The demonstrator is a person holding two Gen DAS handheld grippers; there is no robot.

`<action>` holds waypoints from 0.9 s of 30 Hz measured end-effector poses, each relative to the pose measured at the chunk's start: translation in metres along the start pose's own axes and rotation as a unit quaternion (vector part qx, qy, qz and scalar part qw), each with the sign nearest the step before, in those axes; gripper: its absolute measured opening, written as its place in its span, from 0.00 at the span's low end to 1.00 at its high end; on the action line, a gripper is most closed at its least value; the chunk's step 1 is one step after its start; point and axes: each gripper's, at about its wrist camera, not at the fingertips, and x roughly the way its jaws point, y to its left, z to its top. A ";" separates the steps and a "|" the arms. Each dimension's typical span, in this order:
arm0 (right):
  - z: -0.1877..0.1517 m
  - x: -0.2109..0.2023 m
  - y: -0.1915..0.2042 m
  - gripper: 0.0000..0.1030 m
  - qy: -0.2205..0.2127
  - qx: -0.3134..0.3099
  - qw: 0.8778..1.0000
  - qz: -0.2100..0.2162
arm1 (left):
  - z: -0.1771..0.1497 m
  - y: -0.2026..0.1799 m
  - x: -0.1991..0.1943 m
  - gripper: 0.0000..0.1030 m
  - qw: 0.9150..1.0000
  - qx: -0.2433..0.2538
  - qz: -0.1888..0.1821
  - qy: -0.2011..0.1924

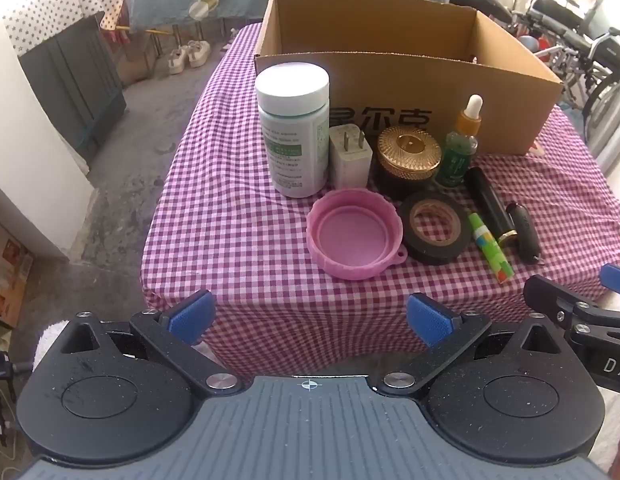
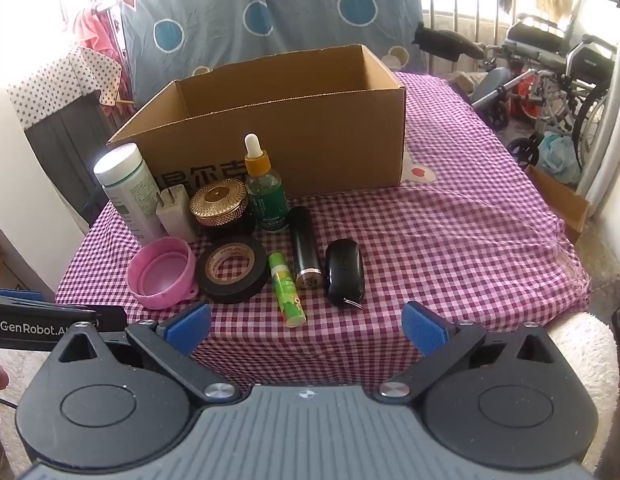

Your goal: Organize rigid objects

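On the checked tablecloth (image 1: 238,216) an open cardboard box (image 1: 429,92) stands at the back; it also shows in the right wrist view (image 2: 310,136). In front of it stand a white pill bottle (image 1: 294,132), a white plug adapter (image 1: 349,156), a gold-lidded jar (image 1: 409,156) and a green dropper bottle (image 1: 457,152). Nearer lie a pink cap (image 1: 353,236), black tape roll (image 1: 435,228), green tube (image 1: 491,248), black cylinder (image 1: 489,204) and black key fob (image 2: 345,272). My left gripper (image 1: 310,320) and right gripper (image 2: 306,326) are open and empty, short of the table's front edge.
A wheelchair (image 2: 557,64) stands right of the table. A grey cabinet (image 1: 78,80) and shoes (image 1: 190,54) are at the left. A blue patterned sheet (image 2: 270,12) hangs behind. The right gripper's finger shows in the left wrist view (image 1: 581,308).
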 end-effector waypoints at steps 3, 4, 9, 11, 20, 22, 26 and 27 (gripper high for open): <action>0.000 -0.001 -0.001 1.00 0.000 0.000 1.000 0.001 | -0.001 0.000 0.000 1.00 1.000 0.000 0.001 0.000; 0.000 -0.002 0.000 1.00 0.000 0.000 1.000 0.001 | -0.001 0.000 0.000 1.00 1.000 0.000 0.001 0.000; -0.001 -0.001 -0.001 1.00 0.003 -0.001 1.000 0.000 | -0.002 0.000 0.000 1.00 1.000 0.000 0.002 0.001; -0.001 -0.002 -0.001 1.00 0.004 -0.001 1.000 0.000 | -0.002 0.000 0.000 1.00 1.000 0.001 0.002 0.001; -0.001 -0.002 0.000 1.00 0.005 0.000 1.000 0.002 | -0.002 0.000 -0.001 1.00 1.000 0.002 0.004 0.001; -0.002 -0.003 0.000 1.00 0.005 0.000 1.000 0.002 | -0.002 0.000 -0.001 1.00 1.000 0.002 0.004 0.001; -0.002 -0.003 0.000 1.00 0.005 0.000 1.000 0.002 | -0.003 0.000 -0.001 1.00 1.000 0.002 0.005 0.001; -0.002 -0.003 0.000 1.00 0.005 0.000 1.000 0.002 | -0.003 0.000 -0.001 1.00 1.000 0.002 0.005 0.001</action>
